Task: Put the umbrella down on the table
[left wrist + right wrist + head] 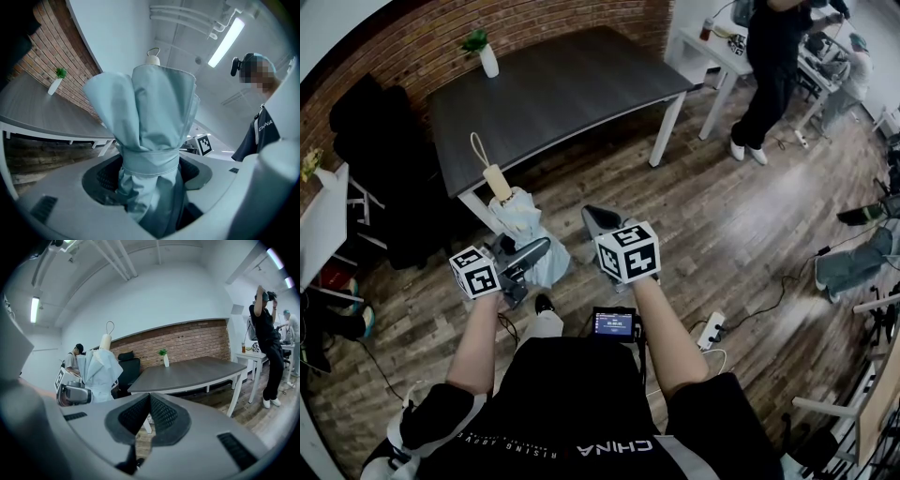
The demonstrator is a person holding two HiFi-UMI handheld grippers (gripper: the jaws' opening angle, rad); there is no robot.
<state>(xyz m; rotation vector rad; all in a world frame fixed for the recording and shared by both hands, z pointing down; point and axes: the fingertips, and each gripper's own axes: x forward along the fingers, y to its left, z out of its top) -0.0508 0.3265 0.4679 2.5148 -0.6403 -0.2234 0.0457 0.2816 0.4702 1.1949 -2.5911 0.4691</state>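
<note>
Left tool [532,255] clamping umbrella [514,208], dark table [572,84] ahead, plant [485,52] at corner

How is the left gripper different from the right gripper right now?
The left gripper is clamped on the folded pale blue umbrella; the right gripper is shut with nothing between its jaws. The left gripper carries the umbrella upright, handle on top; the right gripper carries nothing. Both are grey and are held out in front of the person, short of the dark table.
</note>
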